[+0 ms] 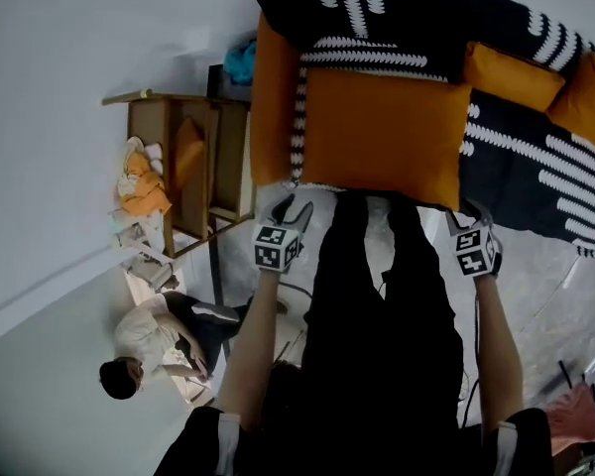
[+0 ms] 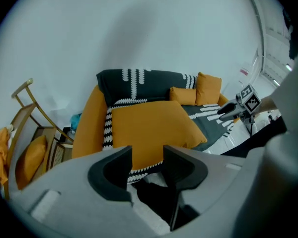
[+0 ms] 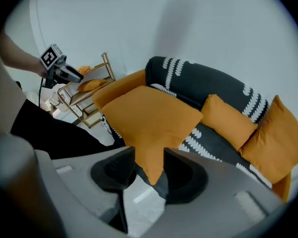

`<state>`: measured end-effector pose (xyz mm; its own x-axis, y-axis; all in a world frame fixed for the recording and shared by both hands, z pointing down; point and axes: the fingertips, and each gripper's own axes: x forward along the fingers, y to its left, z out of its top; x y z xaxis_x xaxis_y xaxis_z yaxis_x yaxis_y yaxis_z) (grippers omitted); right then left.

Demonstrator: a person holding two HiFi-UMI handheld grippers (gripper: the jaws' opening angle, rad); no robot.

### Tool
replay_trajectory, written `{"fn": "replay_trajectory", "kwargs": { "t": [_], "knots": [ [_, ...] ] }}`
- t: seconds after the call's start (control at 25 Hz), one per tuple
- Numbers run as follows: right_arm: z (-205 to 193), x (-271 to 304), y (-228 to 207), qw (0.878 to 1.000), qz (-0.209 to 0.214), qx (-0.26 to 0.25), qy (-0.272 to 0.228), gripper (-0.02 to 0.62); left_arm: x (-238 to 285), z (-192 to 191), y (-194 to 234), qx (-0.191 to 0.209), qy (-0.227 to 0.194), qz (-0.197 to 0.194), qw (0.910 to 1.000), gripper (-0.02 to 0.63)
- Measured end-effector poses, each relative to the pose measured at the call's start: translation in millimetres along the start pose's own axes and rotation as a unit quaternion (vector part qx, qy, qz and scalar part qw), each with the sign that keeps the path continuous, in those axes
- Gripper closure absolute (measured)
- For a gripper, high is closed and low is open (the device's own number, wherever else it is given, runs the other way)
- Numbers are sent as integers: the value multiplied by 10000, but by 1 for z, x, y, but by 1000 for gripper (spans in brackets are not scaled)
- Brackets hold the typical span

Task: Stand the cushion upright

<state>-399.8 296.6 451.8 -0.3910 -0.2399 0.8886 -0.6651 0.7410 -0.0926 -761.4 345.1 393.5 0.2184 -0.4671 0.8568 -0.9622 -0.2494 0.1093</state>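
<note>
White walls and a pale floor surround a dark sofa [image 1: 416,13] with white comb-like patterns and an orange arm at one end.

On the left gripper [image 2: 147,158] the black fingers [image 2: 116,170] stand spread with nothing between them. They point down at the sofa's front edge, near the orange-arm end. The fingers [image 3: 114,170] of the right gripper [image 3: 149,162] are spread the same way and hold nothing. They are aimed at the front edge further along, away from the arm. Both grippers hang just in front of the sofa without touching it. The legs [image 1: 377,315] of the person holding them, in black trousers, stand between the two.

Just beyond the fingers, the big orange cushion [image 1: 382,132] lies flat on the sofa seat at the arm end, not upright. Its near edge runs along the seat front, and one near corner sits ahead of each gripper. One corner pokes over the seat's front edge in the right gripper view.

Two smaller orange cushions [image 1: 511,75] [image 1: 590,102] lean against the sofa back at the far end from the arm. A gold-framed rack [image 1: 178,167] stands beside the orange arm, with orange things on its shelves. Another person [image 1: 164,340] sits on the floor out in front of the sofa, on the rack's side.
</note>
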Motion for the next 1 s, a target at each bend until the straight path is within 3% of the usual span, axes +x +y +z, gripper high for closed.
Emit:
{"fn": "replay_trajectory", "kwargs": {
  "t": [0.24, 0.44, 0.64, 0.8, 1.0],
  "knots": [
    [-44, 35, -7, 9967, -20, 380, 712, 362, 61, -23, 34, 325, 735, -145, 9967, 350],
    [-49, 64, -16, 9918, -167, 652, 1088, 350, 114, -50, 64, 776, 1326, -332, 9876, 321],
    [-62, 82, -16, 9854, -290, 826, 1458, 337, 144, -76, 76, 900, 1661, -615, 9801, 316],
    [-79, 104, -19, 9813, -239, 824, 1724, 328, 168, -100, 81, 955, 1927, -723, 9739, 314],
    [-110, 129, -22, 9753, -136, 597, 2121, 308, 198, -130, 80, 1217, 2322, -968, 9601, 302]
  ]
}}
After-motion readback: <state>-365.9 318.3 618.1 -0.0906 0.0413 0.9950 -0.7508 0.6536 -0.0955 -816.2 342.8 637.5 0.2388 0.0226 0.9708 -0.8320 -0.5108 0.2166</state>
